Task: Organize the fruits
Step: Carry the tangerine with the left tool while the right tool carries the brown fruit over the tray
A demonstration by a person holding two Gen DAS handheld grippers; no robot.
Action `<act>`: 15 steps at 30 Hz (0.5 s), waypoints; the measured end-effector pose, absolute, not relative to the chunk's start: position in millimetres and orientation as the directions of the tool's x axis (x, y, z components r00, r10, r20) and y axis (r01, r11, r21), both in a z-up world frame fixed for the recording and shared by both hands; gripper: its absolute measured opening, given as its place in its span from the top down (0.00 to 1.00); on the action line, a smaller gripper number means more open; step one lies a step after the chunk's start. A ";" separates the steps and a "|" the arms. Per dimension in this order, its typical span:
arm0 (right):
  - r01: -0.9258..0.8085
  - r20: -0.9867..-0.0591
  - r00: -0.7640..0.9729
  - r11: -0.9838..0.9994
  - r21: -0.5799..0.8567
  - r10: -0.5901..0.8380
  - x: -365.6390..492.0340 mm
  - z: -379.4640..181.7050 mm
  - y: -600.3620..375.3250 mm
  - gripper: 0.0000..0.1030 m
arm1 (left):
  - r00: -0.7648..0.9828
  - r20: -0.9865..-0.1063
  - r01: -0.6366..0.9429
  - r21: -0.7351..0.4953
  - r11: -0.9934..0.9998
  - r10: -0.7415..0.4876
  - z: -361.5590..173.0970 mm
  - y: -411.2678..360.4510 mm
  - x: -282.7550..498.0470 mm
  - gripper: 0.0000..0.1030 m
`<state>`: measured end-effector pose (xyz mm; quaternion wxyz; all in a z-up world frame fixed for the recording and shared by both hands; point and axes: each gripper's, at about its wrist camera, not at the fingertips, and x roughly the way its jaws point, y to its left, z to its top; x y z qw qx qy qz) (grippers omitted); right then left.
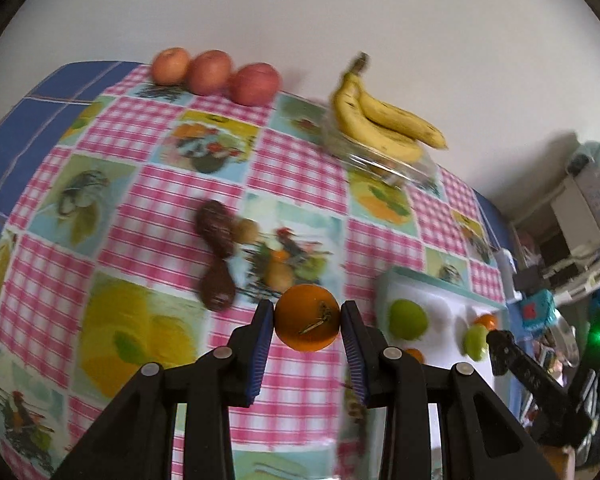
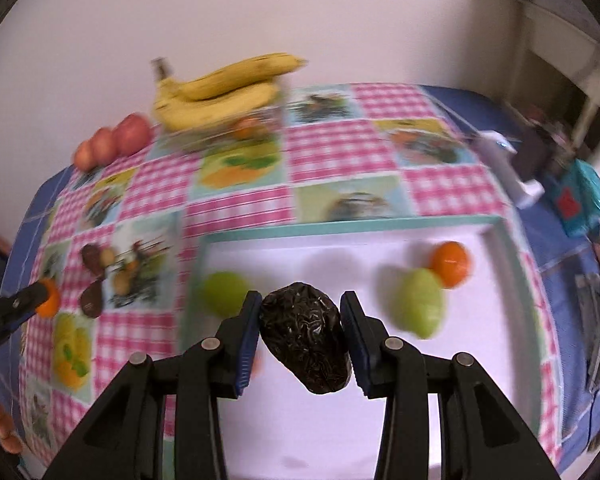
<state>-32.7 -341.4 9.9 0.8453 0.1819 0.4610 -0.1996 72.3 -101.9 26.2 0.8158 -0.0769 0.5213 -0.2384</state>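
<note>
Checked fruit-print tablecloth [image 1: 148, 168] over a table against white wall [image 1: 300, 20]

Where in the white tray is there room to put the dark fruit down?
The white tray is bare in the middle, between the round green fruit on the left and the green fruit touching a small orange on the right. The near part looks bare too. The right corner is crowded.
</note>
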 end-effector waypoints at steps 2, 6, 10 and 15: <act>0.548 -0.853 0.484 0.828 0.122 -0.194 -44.2 8.0 -360.8 0.60 | 0.326 -0.813 0.335 -0.378 0.863 -0.482 27.4 -114.9 65.9 0.65; 0.621 -0.855 0.463 0.774 0.125 -0.233 -63.5 4.5 -391.6 0.59 | 0.289 -0.815 0.383 -0.382 0.841 -0.502 29.0 -136.8 52.6 0.64; 0.668 -0.857 0.436 0.737 0.105 -0.273 -78.5 2.4 -413.4 0.59 | 0.240 -0.823 0.437 -0.383 0.814 -0.516 27.2 -160.7 38.7 0.64; 0.691 -0.864 0.434 0.710 0.137 -0.255 -89.3 -3.8 -427.0 0.59 | 0.174 -0.843 0.502 -0.369 0.782 -0.509 19.1 -189.1 18.9 0.64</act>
